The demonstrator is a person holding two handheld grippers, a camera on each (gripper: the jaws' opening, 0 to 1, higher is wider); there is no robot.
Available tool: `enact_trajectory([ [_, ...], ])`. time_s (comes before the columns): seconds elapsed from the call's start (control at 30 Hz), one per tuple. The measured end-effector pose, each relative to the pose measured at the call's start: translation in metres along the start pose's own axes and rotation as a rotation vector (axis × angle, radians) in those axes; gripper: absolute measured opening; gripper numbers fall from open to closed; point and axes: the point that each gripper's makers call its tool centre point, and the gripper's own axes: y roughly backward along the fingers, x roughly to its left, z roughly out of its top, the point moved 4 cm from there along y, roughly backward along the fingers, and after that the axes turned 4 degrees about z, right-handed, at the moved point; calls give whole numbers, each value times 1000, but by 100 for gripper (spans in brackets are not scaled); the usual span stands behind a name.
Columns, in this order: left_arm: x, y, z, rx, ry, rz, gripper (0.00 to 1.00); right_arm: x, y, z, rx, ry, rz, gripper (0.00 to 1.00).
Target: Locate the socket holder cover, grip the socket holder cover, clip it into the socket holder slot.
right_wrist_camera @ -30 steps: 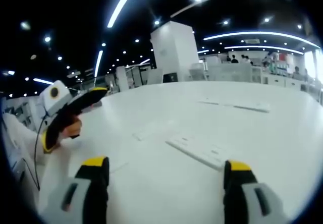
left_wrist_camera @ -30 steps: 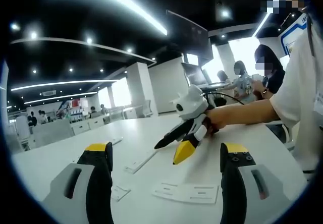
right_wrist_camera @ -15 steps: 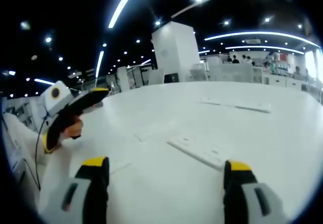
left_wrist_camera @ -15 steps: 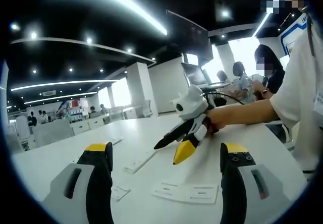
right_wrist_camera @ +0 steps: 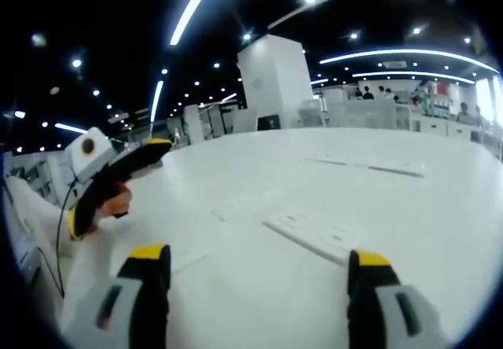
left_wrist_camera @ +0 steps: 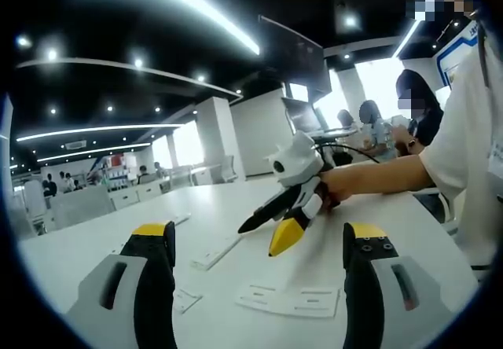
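Several flat white plastic parts lie on the white table [left_wrist_camera: 86, 243]. A wide plate with cut-outs [left_wrist_camera: 289, 299] sits between my left gripper's [left_wrist_camera: 258, 234] open, empty jaws, with a small piece [left_wrist_camera: 185, 299] and a long strip [left_wrist_camera: 217, 252] beyond the left jaw. I cannot tell which part is the cover. The right gripper [left_wrist_camera: 260, 240], held by a hand [left_wrist_camera: 334, 185], hovers above the table behind the plate. In the right gripper view the same plate [right_wrist_camera: 311, 236] lies ahead of my right gripper [right_wrist_camera: 257, 256], whose jaws are wide open and empty. The left gripper [right_wrist_camera: 151, 152] hangs at the left.
Another strip [right_wrist_camera: 244, 204] and a far long strip [right_wrist_camera: 371, 165] lie on the table [right_wrist_camera: 440, 207]. The person's arm and white sleeve [left_wrist_camera: 460, 141] fill the right side of the left gripper view. Other people [left_wrist_camera: 416, 105] sit at a table behind.
Both grippers hold nearly still above the table. The right gripper has dipped very slightly. Nothing was gripped or let go.
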Motion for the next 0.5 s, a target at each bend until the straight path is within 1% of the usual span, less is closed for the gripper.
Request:
enact_trajectory([
  [0.5,-2,-3,-1,2,1,-3,87,0,2,-1,-1,4,4,95],
])
